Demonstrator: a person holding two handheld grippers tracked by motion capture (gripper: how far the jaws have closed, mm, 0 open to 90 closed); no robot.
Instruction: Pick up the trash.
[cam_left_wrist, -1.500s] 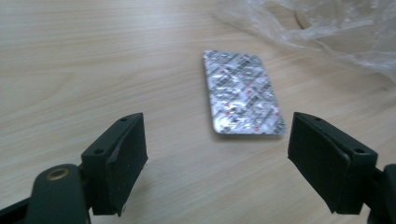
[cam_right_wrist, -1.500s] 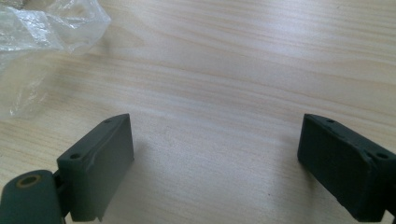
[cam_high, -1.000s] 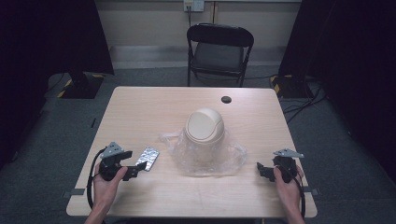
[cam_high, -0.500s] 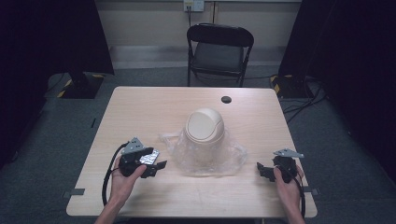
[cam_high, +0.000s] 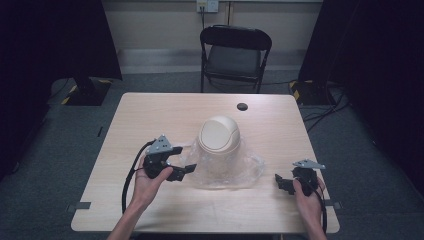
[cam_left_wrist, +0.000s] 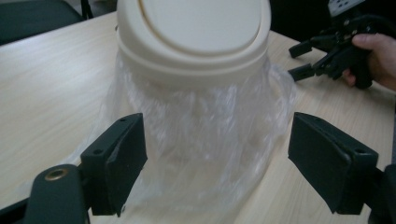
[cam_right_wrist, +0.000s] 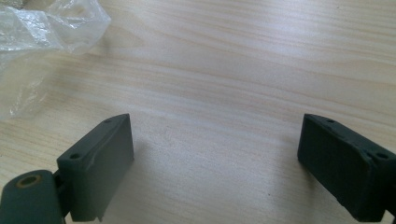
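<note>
A cream bin with a swing lid (cam_high: 219, 134) (cam_left_wrist: 194, 37) stands mid-table, wrapped below in a crumpled clear plastic bag (cam_high: 240, 170) (cam_left_wrist: 205, 135). My left gripper (cam_high: 186, 170) (cam_left_wrist: 217, 126) hovers at the bag's left edge and points at the bin. It is open, its jaws have just been opening, and the pads press on nothing; the plastic lies just ahead of them. My right gripper (cam_high: 278, 181) (cam_right_wrist: 215, 123) rests open over bare wood to the right of the bag, also seen far off as the right gripper (cam_left_wrist: 299, 58).
A small black round disc (cam_high: 242, 106) lies near the table's far edge. A black folding chair (cam_high: 235, 52) stands behind the wooden table (cam_high: 150, 115). Dark curtains flank the room, and cables run on the floor at the right.
My left gripper has moved right and lifted, from the table's left part up to the bag's left edge. The right gripper has stayed put.
</note>
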